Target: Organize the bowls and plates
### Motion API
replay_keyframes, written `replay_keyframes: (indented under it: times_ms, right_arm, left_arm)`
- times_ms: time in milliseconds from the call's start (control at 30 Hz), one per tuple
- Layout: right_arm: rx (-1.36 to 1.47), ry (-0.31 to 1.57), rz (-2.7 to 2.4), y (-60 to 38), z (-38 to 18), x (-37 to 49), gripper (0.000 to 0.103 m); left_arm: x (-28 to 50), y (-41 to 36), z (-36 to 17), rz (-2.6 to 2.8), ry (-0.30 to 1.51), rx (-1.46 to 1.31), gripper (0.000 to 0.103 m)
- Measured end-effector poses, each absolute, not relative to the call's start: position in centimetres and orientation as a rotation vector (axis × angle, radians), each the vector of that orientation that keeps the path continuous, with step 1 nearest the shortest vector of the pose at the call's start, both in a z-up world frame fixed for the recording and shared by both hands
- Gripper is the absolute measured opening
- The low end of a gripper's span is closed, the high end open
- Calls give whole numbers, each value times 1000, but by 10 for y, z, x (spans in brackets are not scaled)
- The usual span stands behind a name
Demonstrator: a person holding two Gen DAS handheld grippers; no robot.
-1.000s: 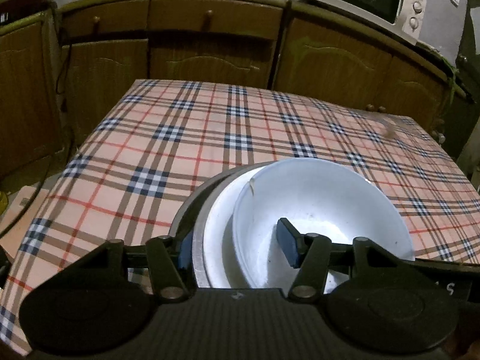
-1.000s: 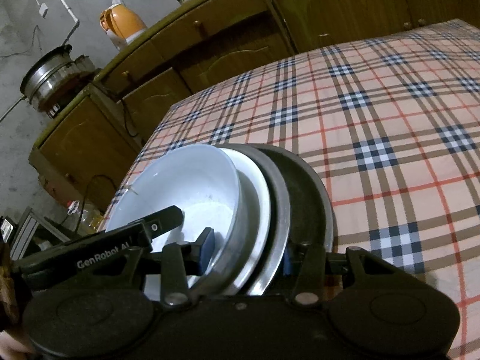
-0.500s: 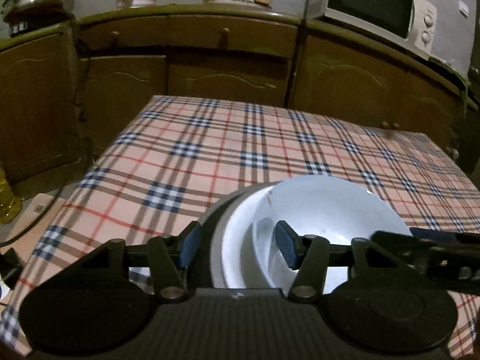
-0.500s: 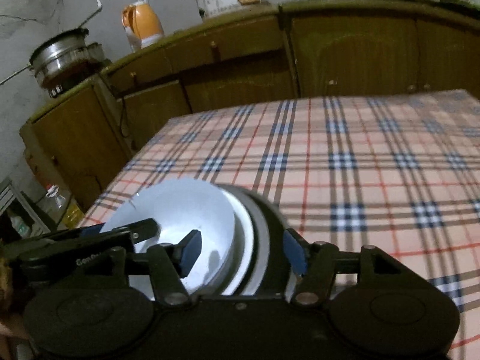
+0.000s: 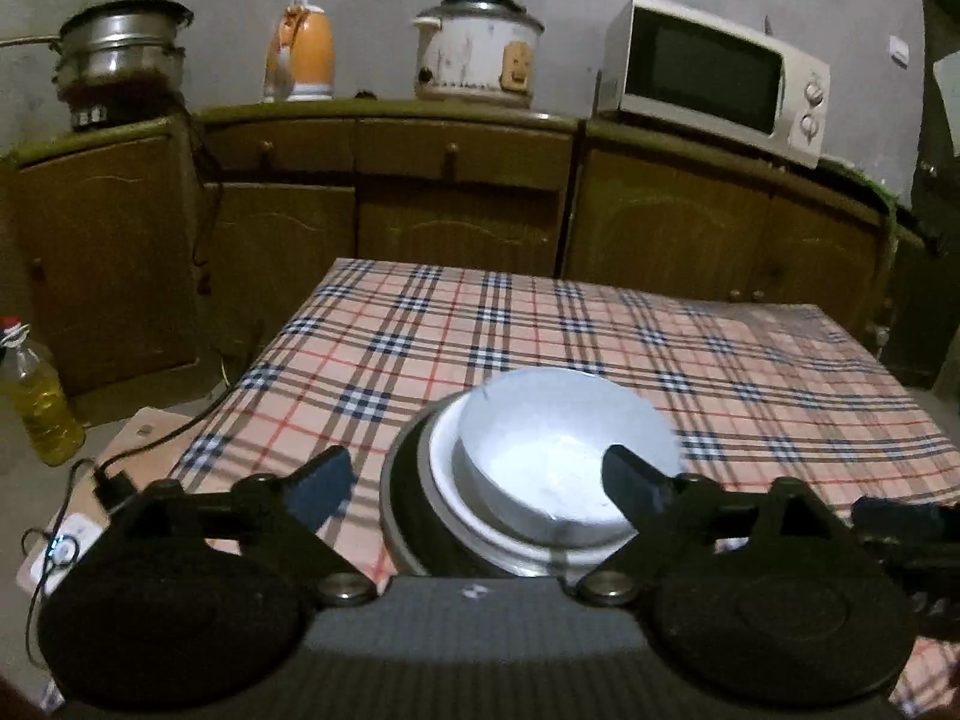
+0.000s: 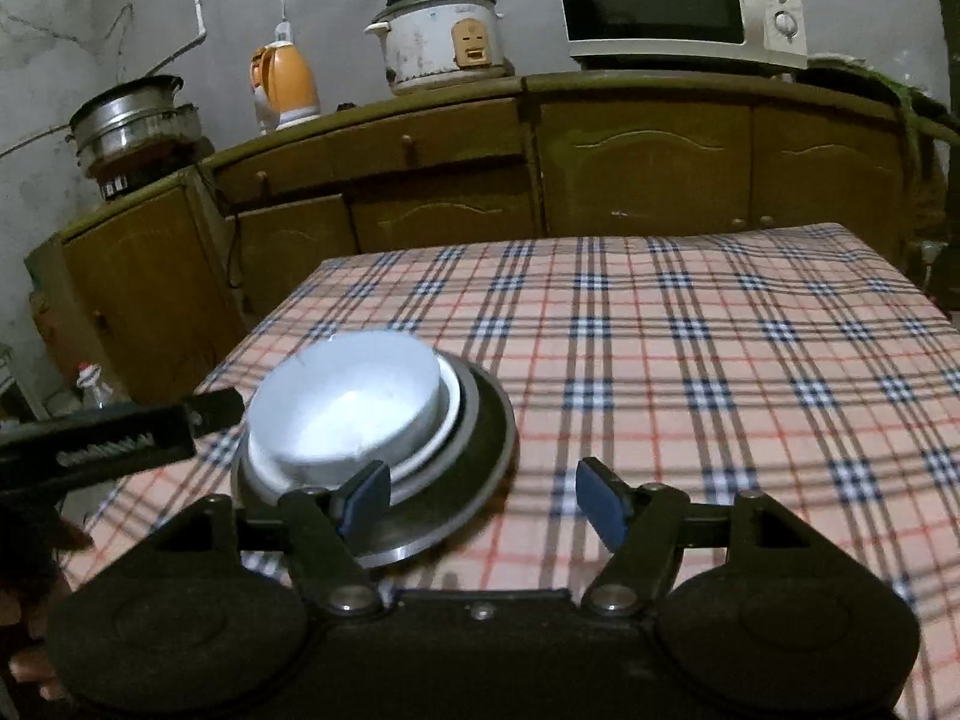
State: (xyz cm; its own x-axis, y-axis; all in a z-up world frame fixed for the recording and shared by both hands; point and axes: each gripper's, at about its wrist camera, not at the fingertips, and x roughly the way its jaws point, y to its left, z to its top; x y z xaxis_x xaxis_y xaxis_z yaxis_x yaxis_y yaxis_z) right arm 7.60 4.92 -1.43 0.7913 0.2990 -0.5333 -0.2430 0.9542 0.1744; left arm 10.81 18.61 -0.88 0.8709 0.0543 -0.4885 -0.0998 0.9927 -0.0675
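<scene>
A white bowl (image 5: 558, 450) (image 6: 348, 402) sits in a white plate (image 5: 441, 468) (image 6: 449, 414), which rests on a dark metal plate (image 5: 408, 498) (image 6: 489, 450). The stack stands near the front left of the plaid table (image 5: 480, 324) (image 6: 720, 360). My left gripper (image 5: 480, 483) hangs back from and above the stack, its jaws opening wide with nothing pressed between the pads. My right gripper (image 6: 483, 498) is also drawn back, jaws opening, with its left pad in front of the dark plate's rim but not gripping it. Each view shows the other gripper at its edge.
Wooden cabinets (image 5: 456, 210) run behind the table, with a microwave (image 5: 714, 78), rice cooker (image 5: 474, 54), orange kettle (image 5: 303, 54) and steel pot (image 5: 120, 54) on top. An oil bottle (image 5: 39, 402) and cables (image 5: 150, 438) lie on the floor at the left.
Both grippers have opened, let go of the stack's rims and pulled back and up. The stack stays on the table. More of the counter is now in view.
</scene>
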Motion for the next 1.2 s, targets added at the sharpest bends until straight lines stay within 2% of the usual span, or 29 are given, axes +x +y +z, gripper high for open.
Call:
replay_keyframes:
  times_ms: [100, 167, 600, 1200]
  right_arm:
    - [91, 593, 293, 46, -13, 53, 82]
    - [92, 603, 304, 46, -12, 41, 82]
    - [143, 589, 319, 31, 3, -4, 82]
    - [166, 609, 319, 25, 1, -5, 82]
  left_arm:
    - [86, 176, -4, 75, 496, -112, 96]
    - [77, 169, -1, 90, 500, -104, 103]
    - [36, 138, 12, 140, 453, -30, 103]
    - [32, 126, 11, 158, 451, -17, 103]
